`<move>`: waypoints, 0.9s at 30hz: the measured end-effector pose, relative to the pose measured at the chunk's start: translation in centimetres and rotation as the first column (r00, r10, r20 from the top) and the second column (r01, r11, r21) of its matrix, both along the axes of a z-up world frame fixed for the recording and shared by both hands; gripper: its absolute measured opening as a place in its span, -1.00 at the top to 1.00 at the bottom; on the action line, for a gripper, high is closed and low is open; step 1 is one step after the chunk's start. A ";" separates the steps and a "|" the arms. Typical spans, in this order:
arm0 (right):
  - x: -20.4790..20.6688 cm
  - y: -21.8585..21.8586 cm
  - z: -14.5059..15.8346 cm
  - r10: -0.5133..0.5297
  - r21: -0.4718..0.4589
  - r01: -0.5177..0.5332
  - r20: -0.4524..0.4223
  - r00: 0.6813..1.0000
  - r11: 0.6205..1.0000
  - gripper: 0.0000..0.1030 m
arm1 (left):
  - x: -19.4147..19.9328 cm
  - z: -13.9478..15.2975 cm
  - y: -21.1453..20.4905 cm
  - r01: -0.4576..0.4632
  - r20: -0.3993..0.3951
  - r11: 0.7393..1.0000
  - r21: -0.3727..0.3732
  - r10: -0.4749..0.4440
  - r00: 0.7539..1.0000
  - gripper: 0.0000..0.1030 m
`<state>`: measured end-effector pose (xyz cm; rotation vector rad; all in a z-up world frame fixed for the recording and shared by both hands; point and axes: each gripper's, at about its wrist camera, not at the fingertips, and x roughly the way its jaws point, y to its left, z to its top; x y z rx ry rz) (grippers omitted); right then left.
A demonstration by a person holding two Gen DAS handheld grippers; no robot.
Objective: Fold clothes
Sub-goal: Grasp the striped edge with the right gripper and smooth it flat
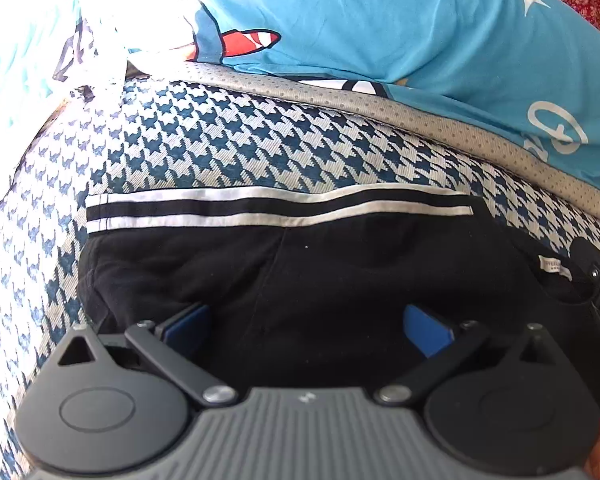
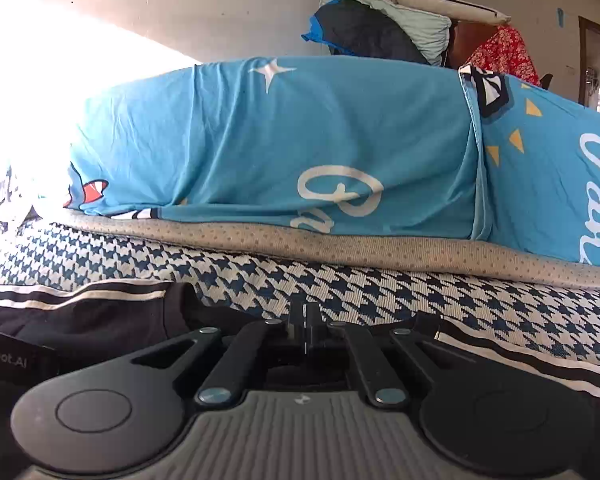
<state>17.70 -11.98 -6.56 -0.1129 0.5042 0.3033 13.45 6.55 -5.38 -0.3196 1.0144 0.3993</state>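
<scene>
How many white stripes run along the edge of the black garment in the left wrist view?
2. On the black garment, the upper white stripe runs along the far edge; the lower white stripe lies beside it, across a black band.

Surface: a houndstooth cover point(image 1: 228, 148), dark blue on off-white, spread flat over what looks like a bed or mattress.
Edge trim: a grey-beige dotted band point(image 2: 340, 250) runs along the far side of the houndstooth cover.
Garment: a black garment point(image 1: 340, 280) with white stripes along its far edge lies directly on the houndstooth cover, near the close side; a small pale label shows at its right end.
Bedding: a bright blue printed sheet point(image 2: 300, 128), with white stars, white script and a red-and-white cartoon figure, covers a raised bulk just beyond the dotted band and overlaps it.
Lighting: the left side is washed out by strong glare.
</scene>
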 end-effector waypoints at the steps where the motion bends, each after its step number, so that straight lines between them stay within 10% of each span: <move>1: -0.3 0.1 0.3 0.011 -0.004 -0.011 0.004 1.000 1.000 0.96 | -0.2 0.0 0.2 -0.007 -0.001 1.000 -0.005 0.007 1.000 -1.00; 27: -11.7 -8.4 5.9 -0.109 0.197 0.131 -0.122 0.987 0.972 0.49 | -8.0 3.8 -1.9 0.092 0.046 0.996 -0.005 -0.091 0.995 -1.00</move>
